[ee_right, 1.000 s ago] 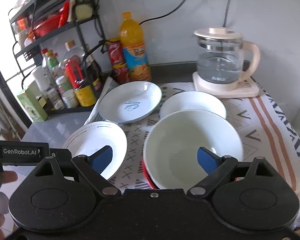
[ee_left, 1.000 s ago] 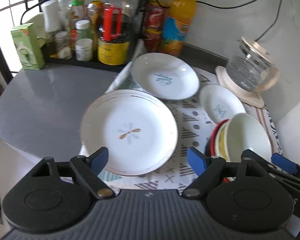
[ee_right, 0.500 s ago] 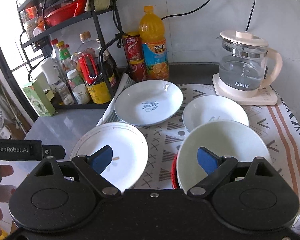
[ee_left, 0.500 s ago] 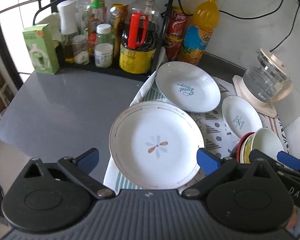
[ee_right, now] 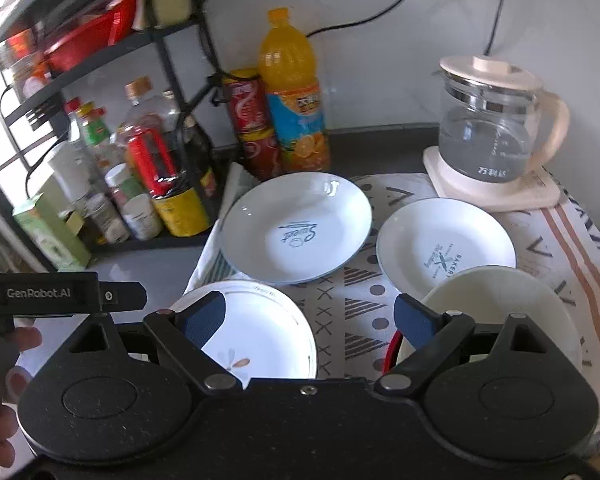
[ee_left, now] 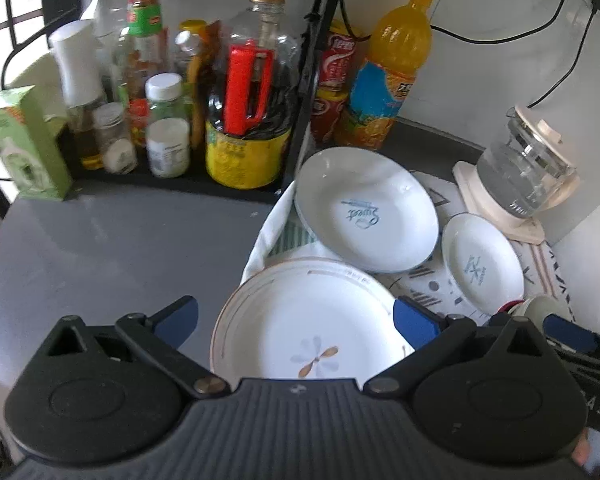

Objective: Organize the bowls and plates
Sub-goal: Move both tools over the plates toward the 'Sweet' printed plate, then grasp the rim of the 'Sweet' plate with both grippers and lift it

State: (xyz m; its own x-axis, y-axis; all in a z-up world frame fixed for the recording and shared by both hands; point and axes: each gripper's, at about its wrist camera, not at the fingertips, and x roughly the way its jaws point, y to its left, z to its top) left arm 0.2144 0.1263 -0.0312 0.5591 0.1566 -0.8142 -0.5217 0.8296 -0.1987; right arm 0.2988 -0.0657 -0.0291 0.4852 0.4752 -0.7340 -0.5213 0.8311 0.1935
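Showing flower plate [ee_left: 308, 332] | white, thin gold rim | left claw [ee_left: 296, 316] agape

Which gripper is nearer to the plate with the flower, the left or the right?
Left. The left gripper is open directly over the flower plate. The right gripper, also open, sits beside it, between that plate and the stacked bowls.
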